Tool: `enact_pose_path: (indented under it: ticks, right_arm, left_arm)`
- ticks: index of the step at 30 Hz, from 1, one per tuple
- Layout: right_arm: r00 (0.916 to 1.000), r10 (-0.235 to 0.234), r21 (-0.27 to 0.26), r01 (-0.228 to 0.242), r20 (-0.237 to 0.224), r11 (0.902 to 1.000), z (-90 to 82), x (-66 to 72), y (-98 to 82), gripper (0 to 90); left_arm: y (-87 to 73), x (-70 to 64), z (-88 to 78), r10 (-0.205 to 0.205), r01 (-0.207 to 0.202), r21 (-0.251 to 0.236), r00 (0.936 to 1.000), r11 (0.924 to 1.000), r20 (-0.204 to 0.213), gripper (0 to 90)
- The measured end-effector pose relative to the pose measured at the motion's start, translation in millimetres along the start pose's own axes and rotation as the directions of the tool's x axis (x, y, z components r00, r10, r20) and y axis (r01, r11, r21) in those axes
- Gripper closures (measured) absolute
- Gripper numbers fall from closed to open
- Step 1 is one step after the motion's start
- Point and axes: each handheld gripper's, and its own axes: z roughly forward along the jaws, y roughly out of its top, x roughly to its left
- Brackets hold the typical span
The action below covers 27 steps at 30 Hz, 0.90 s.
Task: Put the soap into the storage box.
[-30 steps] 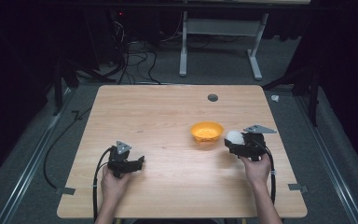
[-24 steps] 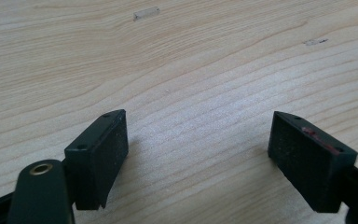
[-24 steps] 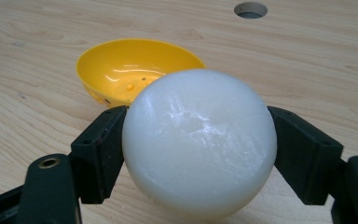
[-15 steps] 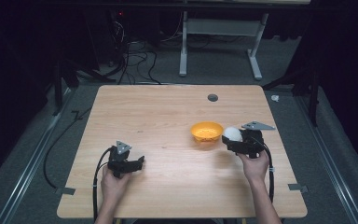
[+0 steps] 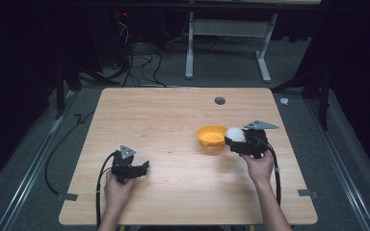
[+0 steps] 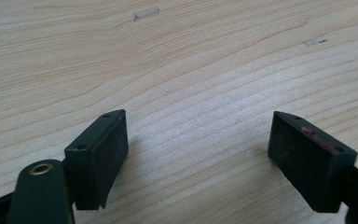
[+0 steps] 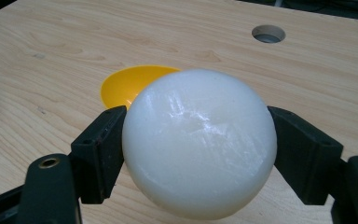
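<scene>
A white ball sits pinched between the two black jaws of my right gripper, which is shut on it. In the high view that ball hangs just right of a small orange bowl standing on the wooden table; the right gripper points left toward the bowl. The bowl shows behind the ball in the right gripper view. My left gripper rests low at the table's front left, open, with bare wood between its pads.
A round cable hole lies in the table's far right part, also seen as a hole beyond the bowl. Cables trail from both grippers toward the front edge. Desk legs and wires stand on the dark floor behind.
The right gripper has carried the white ball a little to the left and farther from the person, closer to the bowl's rim. The left gripper has stayed put.
</scene>
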Motion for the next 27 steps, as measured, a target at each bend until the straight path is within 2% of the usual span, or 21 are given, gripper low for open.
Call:
enact_pose_path:
  ticks: [8,27]
  right_arm:
    - [0.9994,-0.03,0.0,0.03,-0.017,0.9995,5.5,7.5,9.6,25.0]
    - [0.9978,-0.049,0.009,0.05,-0.045,0.9987,17.8,17.6,20.5,25.0]
  left_arm:
    - [0.0,0.0,0.0,0.001,-0.001,0.0,1.0,1.0,0.0,20.5]
    - [0.0,0.0,0.0,0.001,-0.001,0.0,1.0,1.0,0.001,20.4]
